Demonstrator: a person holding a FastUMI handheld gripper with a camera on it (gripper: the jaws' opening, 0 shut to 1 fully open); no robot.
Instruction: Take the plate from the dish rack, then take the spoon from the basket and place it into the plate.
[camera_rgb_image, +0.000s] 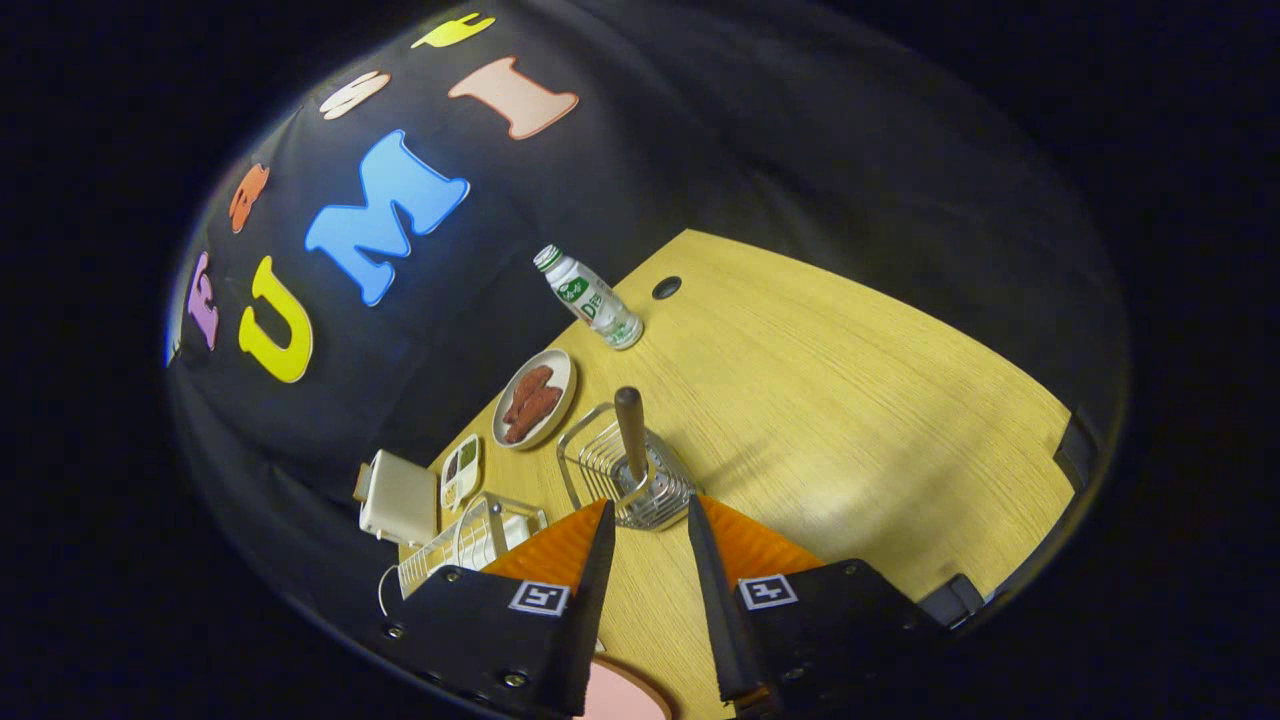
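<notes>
One spoon (631, 432) stands handle-up in the wire basket (625, 480) on the wooden table (850, 420), just ahead of the gripper (650, 515), whose fingers are spread apart with nothing between them, their tips near the basket's near rim. Close under the fingers lies the pink plate (625, 695), partly hidden, while the white dish rack (465, 545) sits beside the finger on the basket's other side. Beyond the basket are a dish of sausages (535, 398), a small snack tray (461, 472), a white box (398, 497) and, farther off, a bottle (588, 297) standing near a round hole (666, 287) in the tabletop.
</notes>
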